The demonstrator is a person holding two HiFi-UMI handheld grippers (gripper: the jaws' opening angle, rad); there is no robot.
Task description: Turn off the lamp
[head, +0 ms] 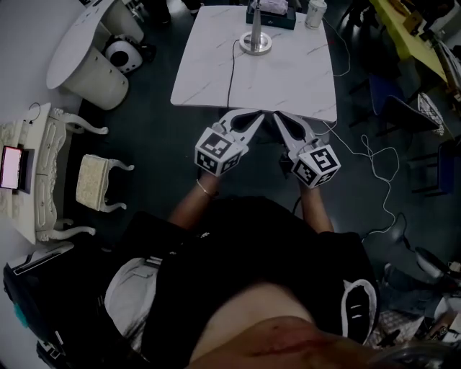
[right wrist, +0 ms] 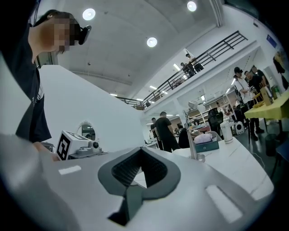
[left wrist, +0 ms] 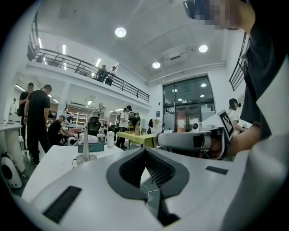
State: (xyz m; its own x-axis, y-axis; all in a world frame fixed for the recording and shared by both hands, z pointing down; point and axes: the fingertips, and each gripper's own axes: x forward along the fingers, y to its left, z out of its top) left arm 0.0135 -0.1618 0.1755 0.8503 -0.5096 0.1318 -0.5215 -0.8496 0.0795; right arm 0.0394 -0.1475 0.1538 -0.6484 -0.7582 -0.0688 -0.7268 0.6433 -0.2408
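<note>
The silver desk lamp (head: 256, 42) stands on its round base at the far side of the white marble table (head: 288, 79). A black cord (head: 231, 72) runs from it over the near edge. In the left gripper view the lamp (left wrist: 86, 146) stands far off at the left. In the right gripper view the lamp (right wrist: 192, 137) rises right of centre. My left gripper (head: 256, 115) and right gripper (head: 276, 117) hang side by side at the table's near edge, well short of the lamp. Both are shut on nothing, as the left gripper (left wrist: 145, 150) and right gripper (right wrist: 141, 149) show in their own views.
A teal box (head: 270, 17) and a white cup (head: 315, 13) sit behind the lamp. On the floor at the left stand a white ornate dresser (head: 32, 173), a stool (head: 94, 180) and a round white table (head: 86, 43). A white cable (head: 378, 169) trails at the right. Several people (left wrist: 38, 122) stand beyond.
</note>
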